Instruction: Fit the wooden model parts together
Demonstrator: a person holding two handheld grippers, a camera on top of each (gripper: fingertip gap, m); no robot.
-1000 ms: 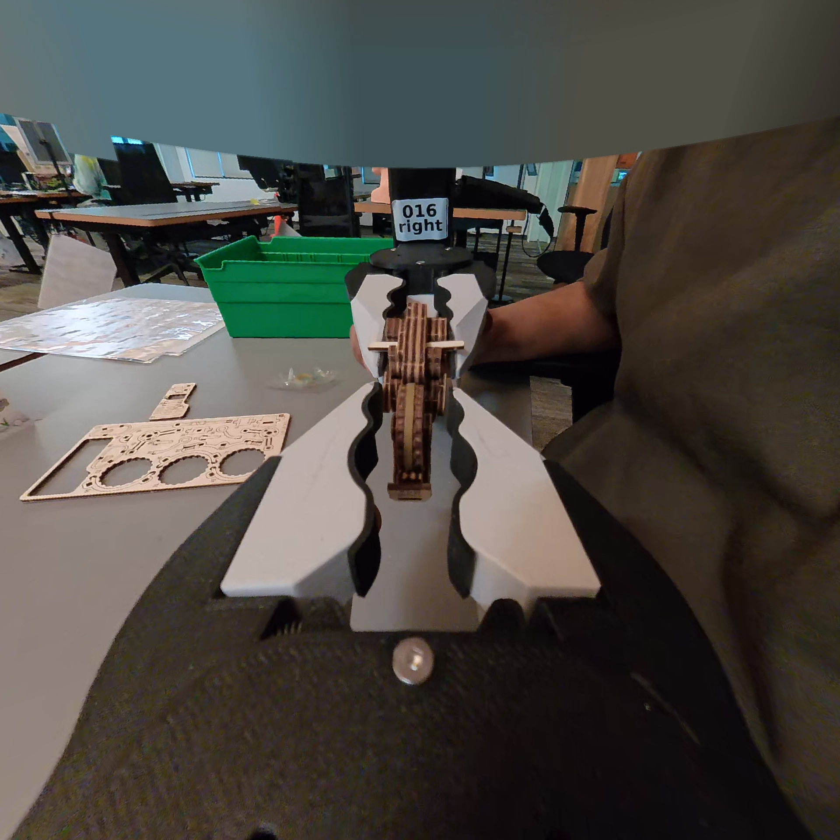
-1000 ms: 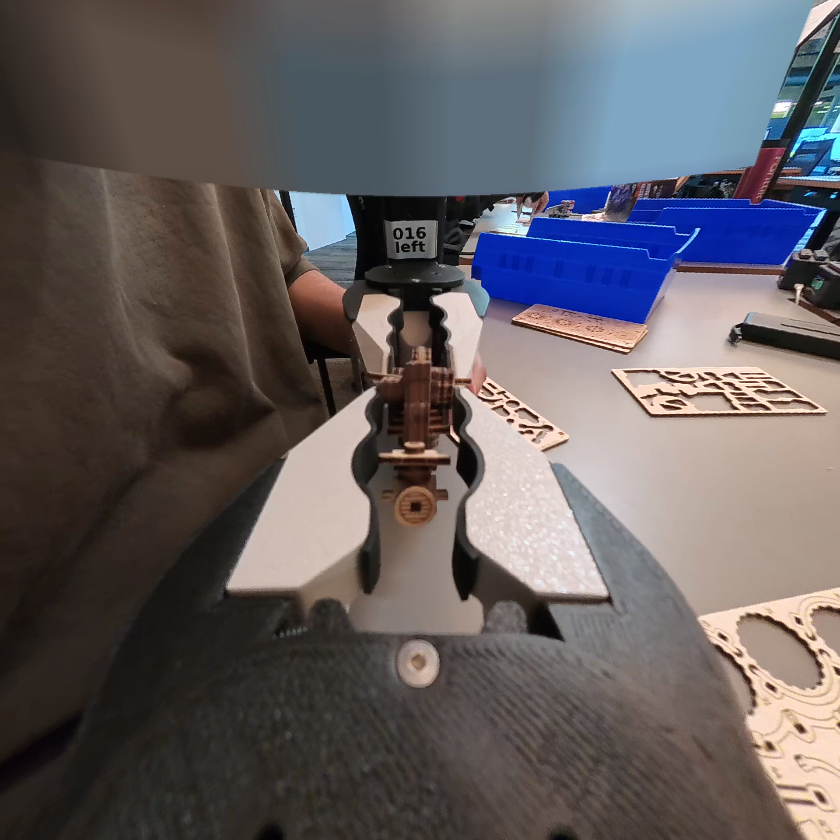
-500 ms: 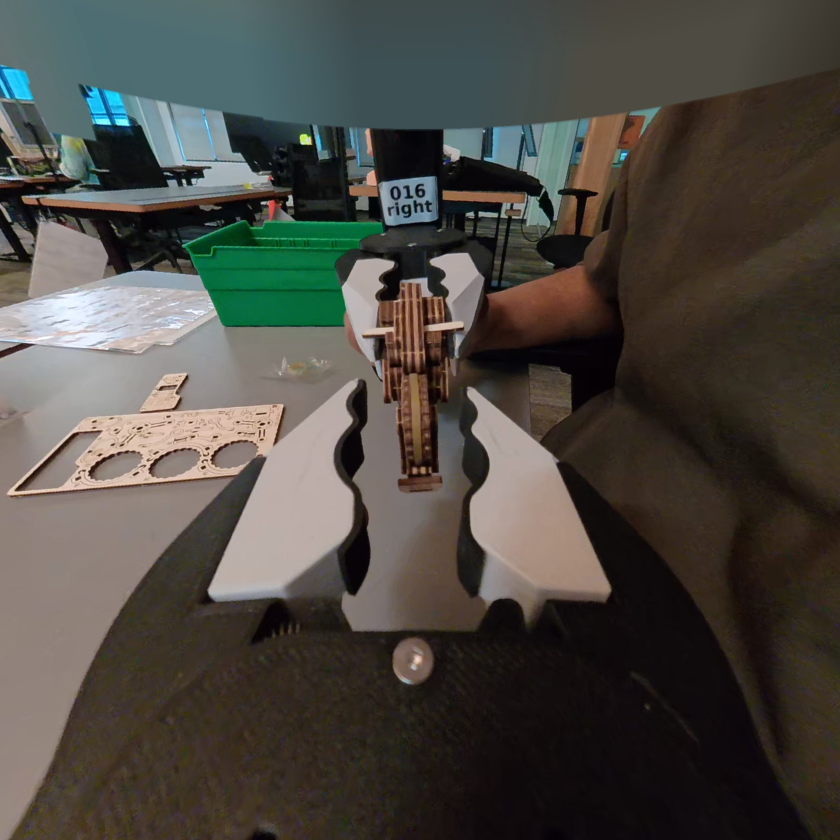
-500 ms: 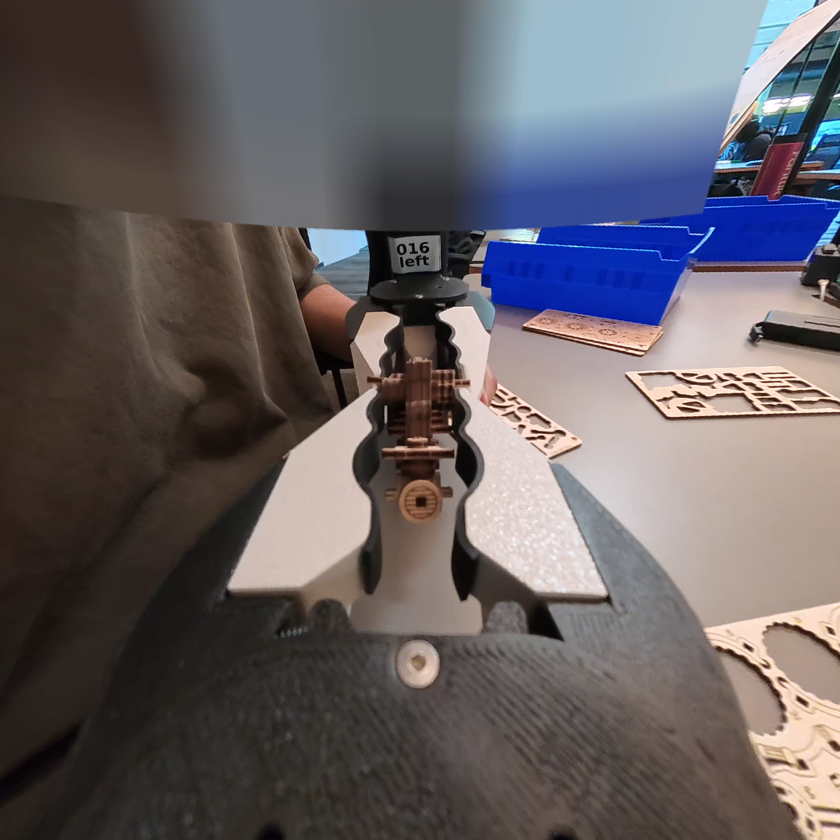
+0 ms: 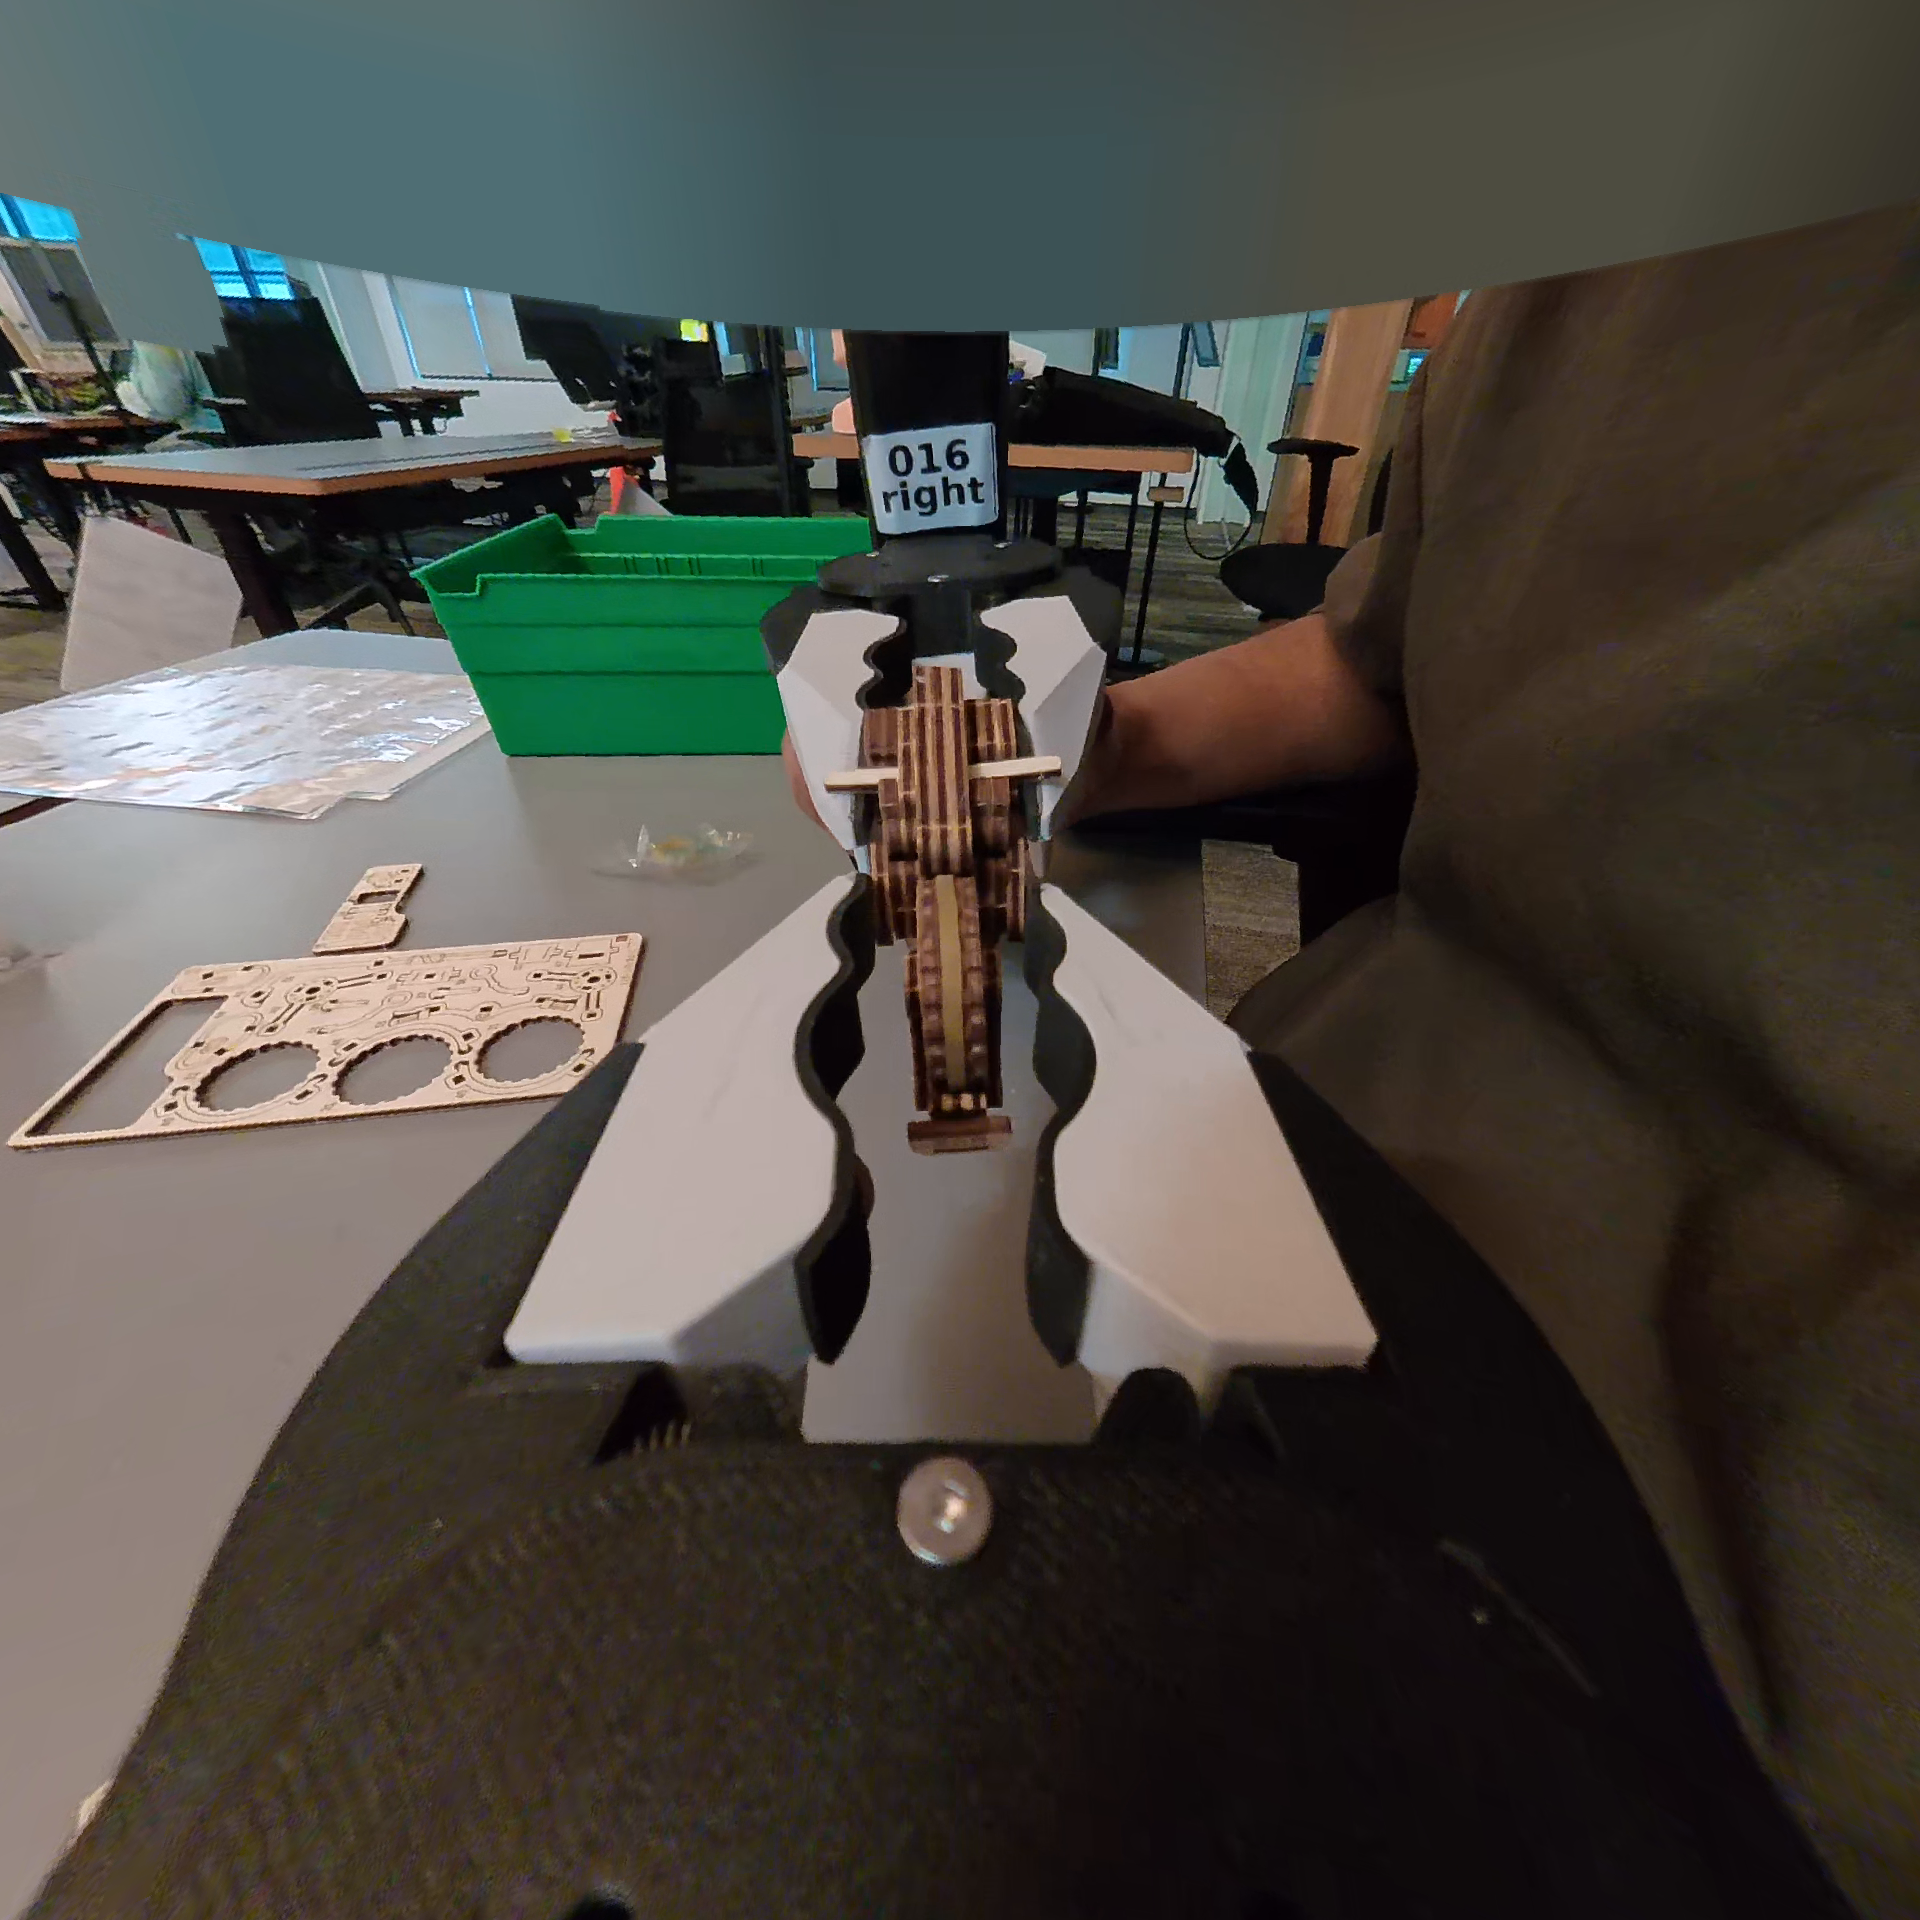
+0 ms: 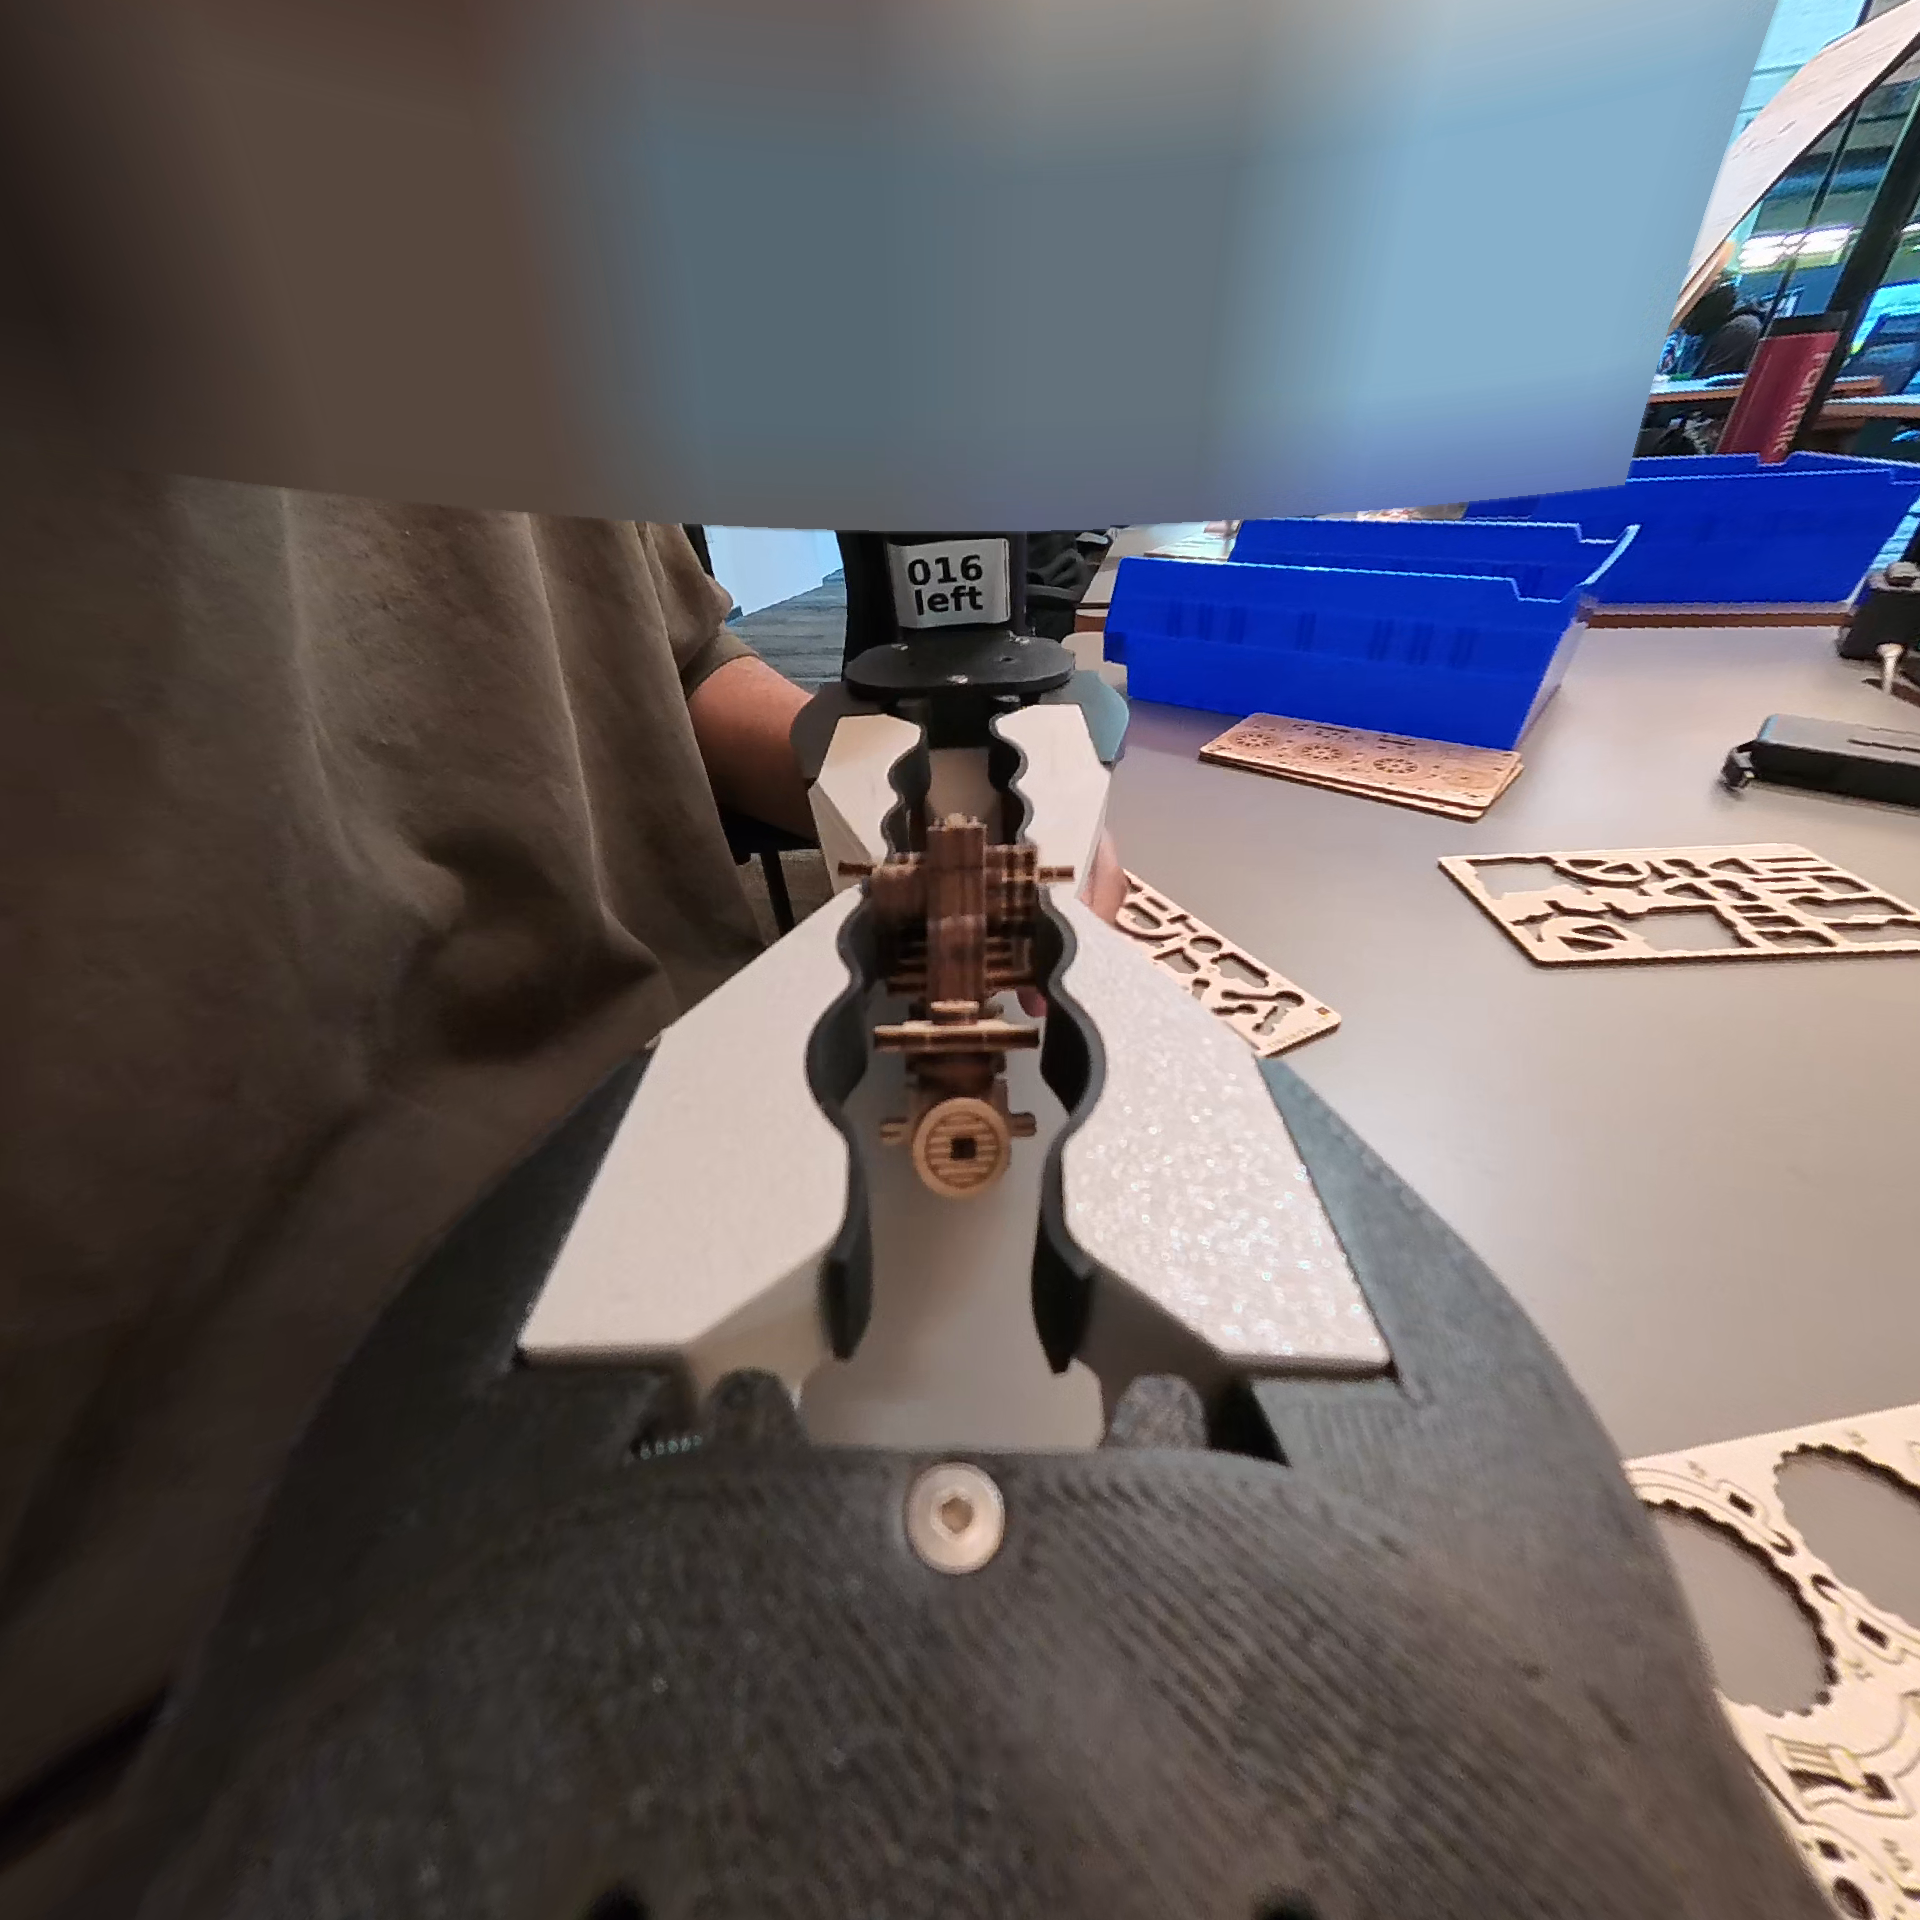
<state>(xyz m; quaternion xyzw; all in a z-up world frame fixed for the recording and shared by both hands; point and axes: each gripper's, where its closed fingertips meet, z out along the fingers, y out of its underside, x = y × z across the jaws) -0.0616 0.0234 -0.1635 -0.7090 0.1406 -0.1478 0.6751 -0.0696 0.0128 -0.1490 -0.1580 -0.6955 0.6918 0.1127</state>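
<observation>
A wooden model [image 5: 951, 935] of stacked brown plywood layers with thin cross pins is held in the air between both grippers, which face each other. My left gripper [image 5: 948, 894] is shut on its near end in the left wrist view. My right gripper [image 6: 956, 909] is shut on the other end, where a round wooden disc [image 6: 961, 1148] points at the camera. Each gripper also shows farther off in the other's view: the right one [image 5: 945, 831] and the left one [image 6: 956, 831]. The model hangs above the grey table [image 5: 208, 1299], close to the person's olive shirt [image 5: 1662, 935].
A green bin [image 5: 623, 665], a foil sheet [image 5: 229, 727], a small plastic bag [image 5: 675, 847], a punched wooden sheet [image 5: 343, 1029] and a small wooden piece [image 5: 369, 909] lie to the left. Blue bins [image 6: 1351, 644], more wooden sheets [image 6: 1683, 904] and a black device [image 6: 1839, 769] lie to the right. The grippers are tip to tip, or close to it.
My left gripper opened around the model half a second ago and has closed on it again. The right gripper has kept its hold throughout.
</observation>
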